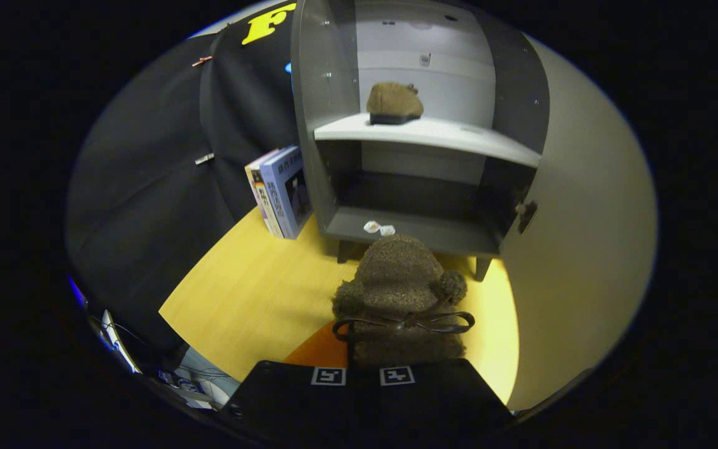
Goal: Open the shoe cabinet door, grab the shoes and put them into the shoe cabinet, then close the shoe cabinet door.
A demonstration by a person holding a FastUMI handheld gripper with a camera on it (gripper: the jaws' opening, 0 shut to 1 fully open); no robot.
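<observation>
- Our gripper (362, 368) is clamped on a fuzzy brown shoe (399, 293), held just in front of the shoe cabinet (421, 156).
- We see the cabinet door (577, 237) swung open.
- A second shoe (394, 103) sits on the cabinet's upper shelf.

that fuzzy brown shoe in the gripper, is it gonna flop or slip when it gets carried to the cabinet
The fuzzy shoe, held in the gripper, looks soft, so it probably squashes and sags somewhat. Its nubby surface should resist slipping. The thin bow and pom-poms hang loose and may snag on the cabinet.
</observation>
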